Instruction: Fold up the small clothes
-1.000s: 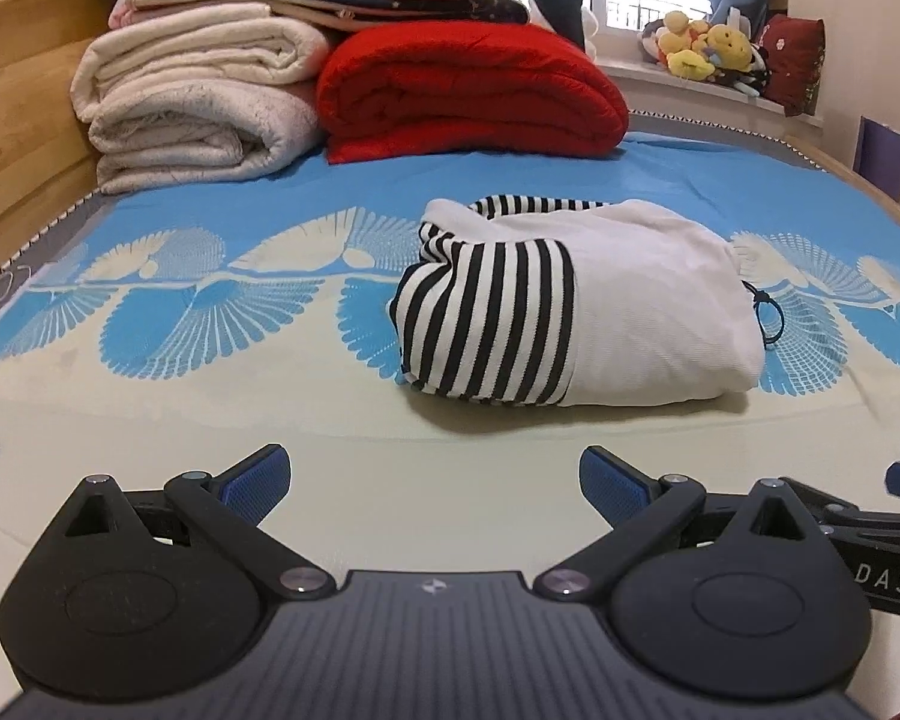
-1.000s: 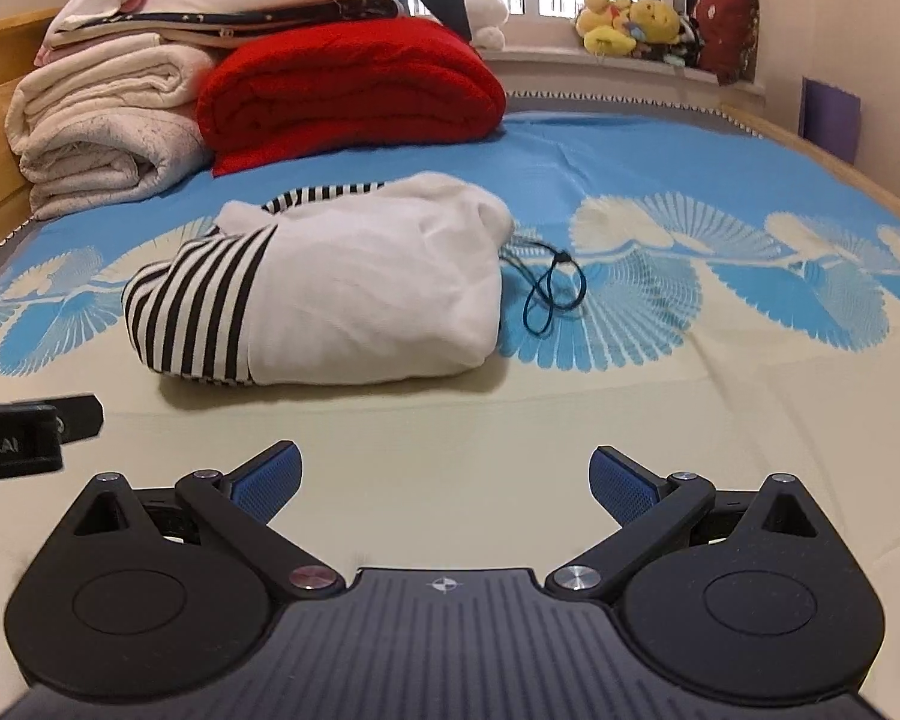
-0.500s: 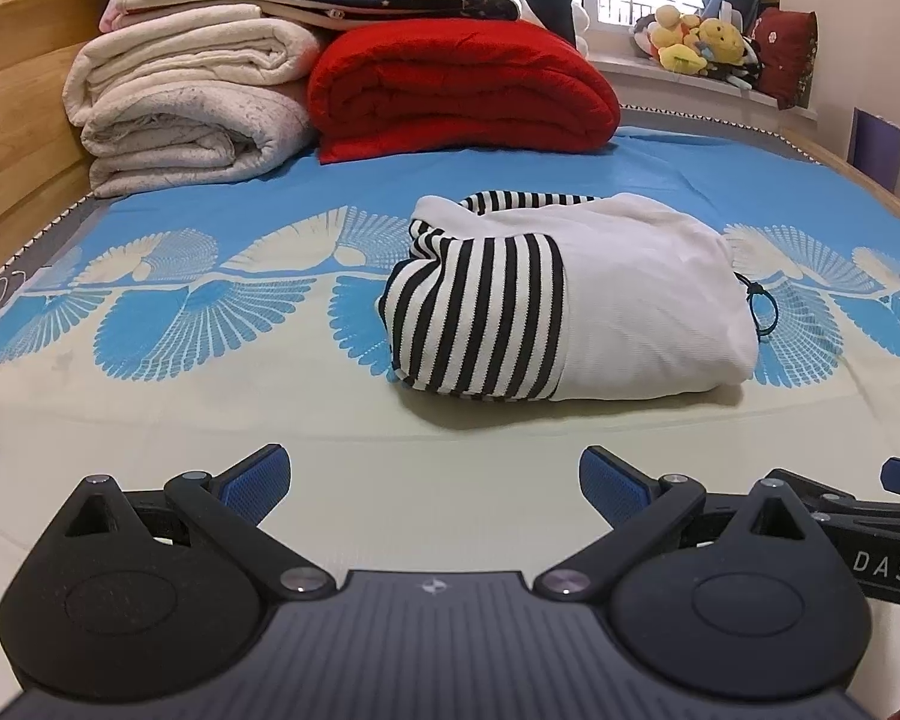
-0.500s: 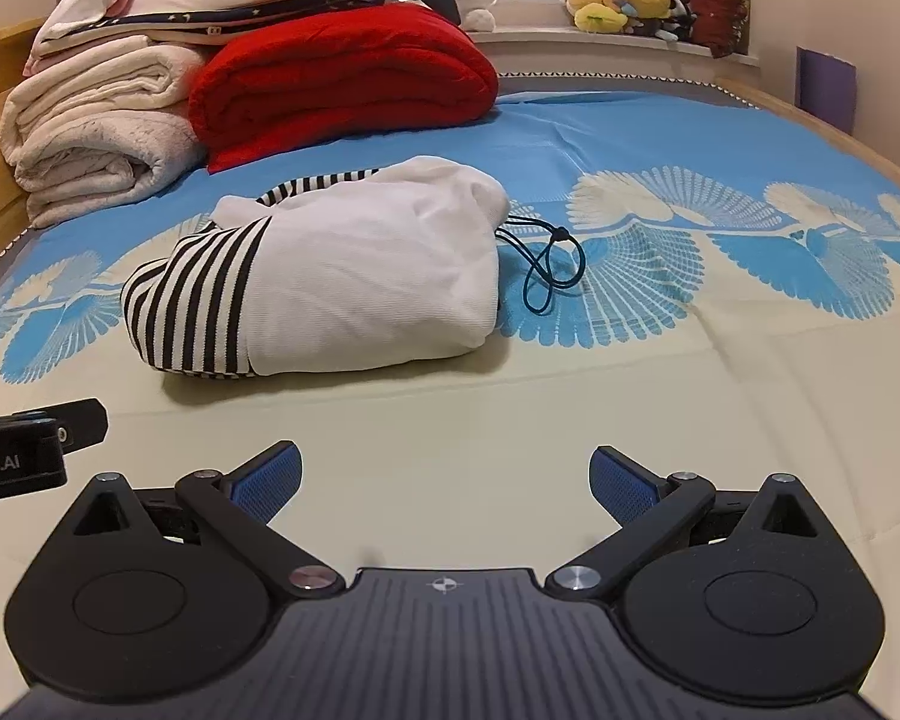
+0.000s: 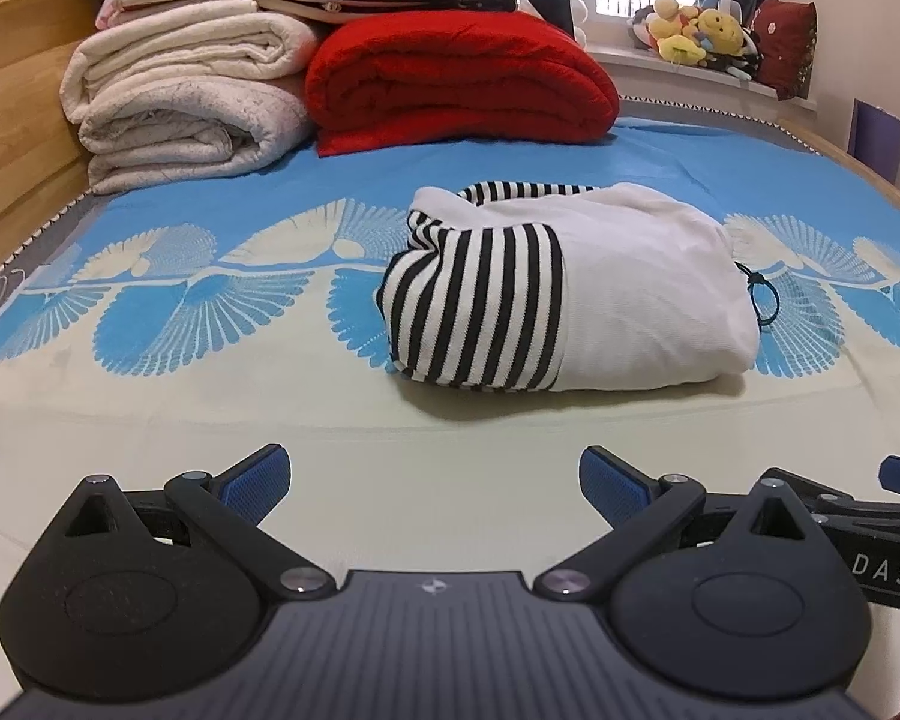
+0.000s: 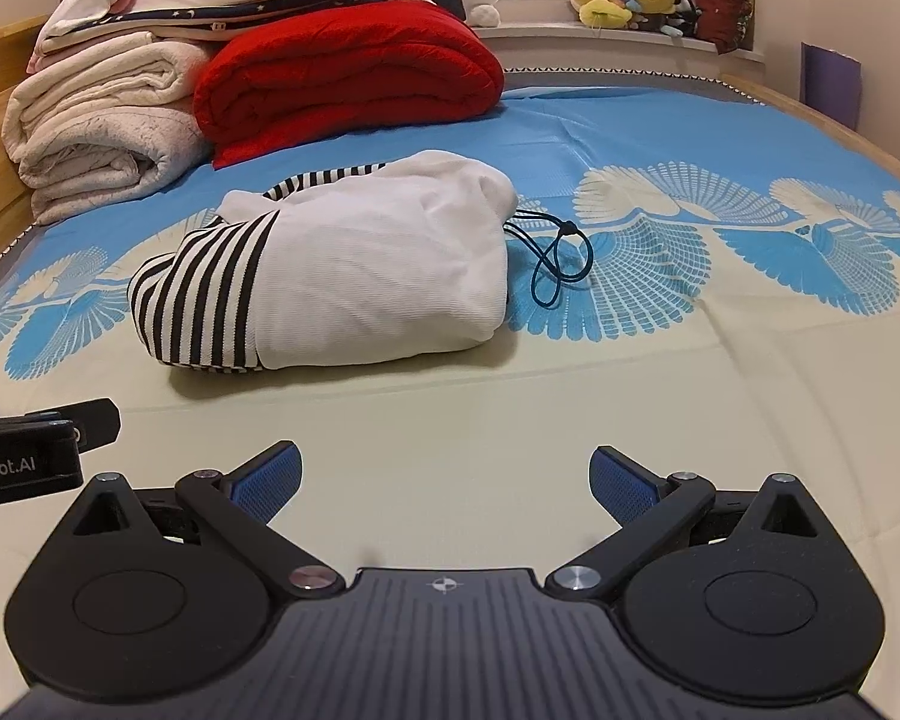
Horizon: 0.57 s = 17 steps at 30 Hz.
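Hovering wide apart and empty, the left gripper point(image 5: 435, 474) and right gripper point(image 6: 447, 474) have edged slightly nearer the folded garment point(image 5: 570, 300), suggesting folding is done.

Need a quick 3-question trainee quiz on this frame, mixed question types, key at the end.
1. True or false: the left gripper is shut on the folded garment.
2. Multiple choice: the dark drawstring lies where?
A. on the red blanket
B. on the bedsheet beside the garment's plain white end
C. between the right gripper's fingers
3. Fill in: the striped part of the garment faces the stack of ____ blankets by the wooden headboard.

Key
1. False: both the left gripper and the right gripper are open and empty, short of the garment.
2. B
3. cream
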Tool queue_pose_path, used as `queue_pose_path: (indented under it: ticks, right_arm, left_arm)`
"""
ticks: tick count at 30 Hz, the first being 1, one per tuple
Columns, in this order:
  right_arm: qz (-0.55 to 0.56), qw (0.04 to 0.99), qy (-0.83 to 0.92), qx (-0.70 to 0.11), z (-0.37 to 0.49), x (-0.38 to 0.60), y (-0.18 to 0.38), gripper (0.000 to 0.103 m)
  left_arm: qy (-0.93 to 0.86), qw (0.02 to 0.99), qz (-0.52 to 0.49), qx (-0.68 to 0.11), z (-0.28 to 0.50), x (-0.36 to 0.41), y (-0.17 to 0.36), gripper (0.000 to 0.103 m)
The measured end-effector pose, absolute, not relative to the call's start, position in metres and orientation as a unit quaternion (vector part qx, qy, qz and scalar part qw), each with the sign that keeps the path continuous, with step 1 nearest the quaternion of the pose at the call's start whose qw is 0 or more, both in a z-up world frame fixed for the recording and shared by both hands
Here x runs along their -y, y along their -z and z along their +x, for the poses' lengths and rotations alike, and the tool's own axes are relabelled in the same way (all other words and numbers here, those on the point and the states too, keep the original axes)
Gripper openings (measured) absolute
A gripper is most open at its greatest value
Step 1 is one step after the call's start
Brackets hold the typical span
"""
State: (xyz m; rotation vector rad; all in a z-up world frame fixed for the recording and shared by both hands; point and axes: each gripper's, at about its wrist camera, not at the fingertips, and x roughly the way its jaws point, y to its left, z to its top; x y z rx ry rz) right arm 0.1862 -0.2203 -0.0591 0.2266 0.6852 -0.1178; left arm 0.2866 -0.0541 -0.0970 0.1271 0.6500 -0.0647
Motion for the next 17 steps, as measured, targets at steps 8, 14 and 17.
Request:
queue_pose_path:
  ticks: [8,14,17]
  right_arm:
    - [0.110,0.934,0.052,-0.335,0.186,0.217,0.058,0.101]
    - [0.116,0.932,0.052,-0.340,0.187,0.217,0.060,0.101]
    - [0.121,0.930,0.049,-0.343,0.187,0.216,0.060,0.101]
  left_arm:
    - [0.035,0.945,0.068,-0.319,0.286,0.057,0.099,0.103]
    - [0.000,0.944,0.101,-0.315,0.292,0.064,0.110,0.103]
    - [0.010,0.943,0.104,-0.315,0.291,0.064,0.113,0.103]
